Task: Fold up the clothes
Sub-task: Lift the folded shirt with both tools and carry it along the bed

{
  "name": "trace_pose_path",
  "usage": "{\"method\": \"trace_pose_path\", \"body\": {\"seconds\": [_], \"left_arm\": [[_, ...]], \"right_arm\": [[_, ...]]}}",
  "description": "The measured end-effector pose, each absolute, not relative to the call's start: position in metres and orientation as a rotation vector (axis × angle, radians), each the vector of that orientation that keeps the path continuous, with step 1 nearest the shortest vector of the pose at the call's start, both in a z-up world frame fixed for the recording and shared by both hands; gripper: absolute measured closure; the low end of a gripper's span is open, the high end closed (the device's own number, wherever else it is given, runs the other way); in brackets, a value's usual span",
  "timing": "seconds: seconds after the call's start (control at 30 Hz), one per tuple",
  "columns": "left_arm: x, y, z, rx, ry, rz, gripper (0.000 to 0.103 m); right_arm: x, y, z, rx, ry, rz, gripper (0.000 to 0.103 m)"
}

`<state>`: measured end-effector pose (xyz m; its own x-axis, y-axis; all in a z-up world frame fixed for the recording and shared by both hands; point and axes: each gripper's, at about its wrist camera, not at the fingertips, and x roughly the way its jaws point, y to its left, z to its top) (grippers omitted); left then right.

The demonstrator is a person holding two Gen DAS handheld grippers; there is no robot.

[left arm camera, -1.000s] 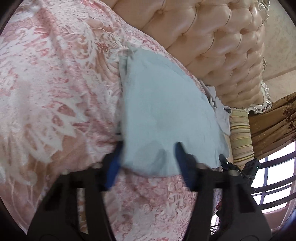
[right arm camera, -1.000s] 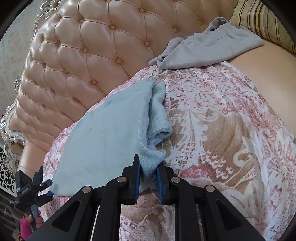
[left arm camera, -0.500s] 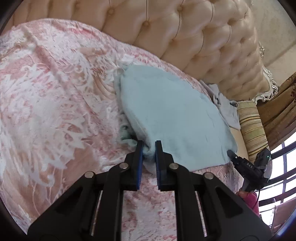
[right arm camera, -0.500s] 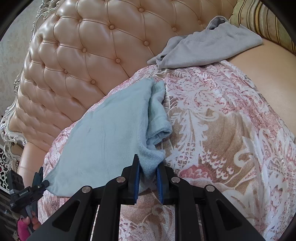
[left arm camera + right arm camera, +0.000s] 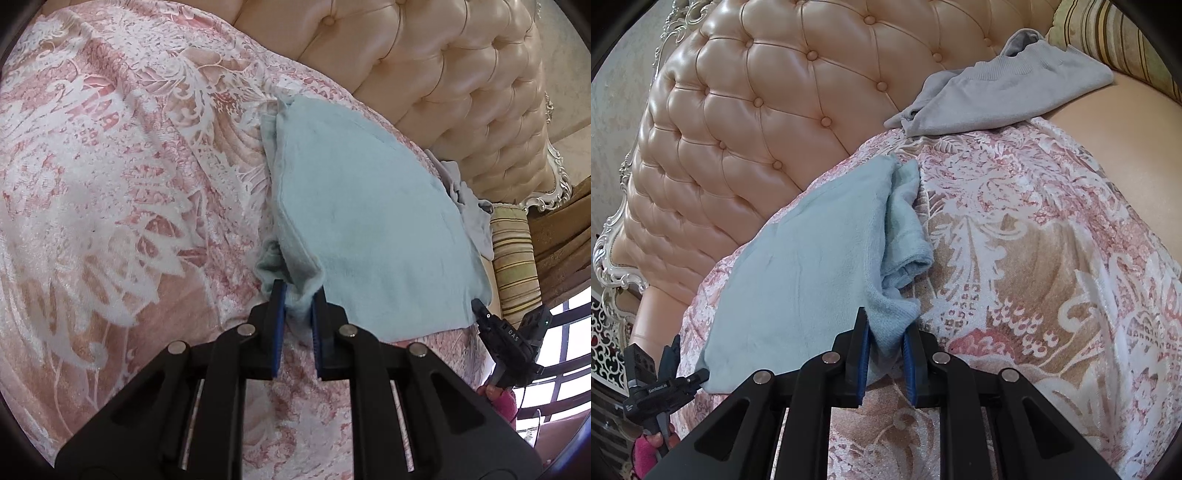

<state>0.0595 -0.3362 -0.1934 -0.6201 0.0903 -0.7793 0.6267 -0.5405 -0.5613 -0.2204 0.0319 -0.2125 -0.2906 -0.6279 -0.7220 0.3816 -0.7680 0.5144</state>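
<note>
Light blue garment [image 5: 369,229] lies folded flat on the pink patterned bedspread [image 5: 110,184], centre of both wrist views, near the tufted headboard [image 5: 757,129]. Left gripper [image 5: 298,295] clamped on its near corner; right gripper [image 5: 885,334] clamped on the opposite near corner. Grey garment [image 5: 997,99] upper right in right view, beside striped pillow [image 5: 513,258].

Each gripper, the left gripper [image 5: 298,306] and the right gripper [image 5: 885,332], has black plastic arms with round silver screws, blue pads [image 5: 279,314] inside the fingers, and white printed lettering.
</note>
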Motion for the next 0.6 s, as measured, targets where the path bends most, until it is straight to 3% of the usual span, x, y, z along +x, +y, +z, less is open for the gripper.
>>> {"method": "trace_pose_path", "body": {"seconds": [0.37, 0.6], "left_arm": [[0.067, -0.338, -0.199, 1.085, 1.340, -2.270, 0.094], [0.070, -0.339, -0.194, 1.039, 1.355, -2.283, 0.095]], "right_arm": [[-0.217, 0.024, -0.208, 1.360, -0.247, -2.120, 0.084], [-0.213, 0.022, -0.201, 1.314, -0.227, -2.143, 0.093]]}}
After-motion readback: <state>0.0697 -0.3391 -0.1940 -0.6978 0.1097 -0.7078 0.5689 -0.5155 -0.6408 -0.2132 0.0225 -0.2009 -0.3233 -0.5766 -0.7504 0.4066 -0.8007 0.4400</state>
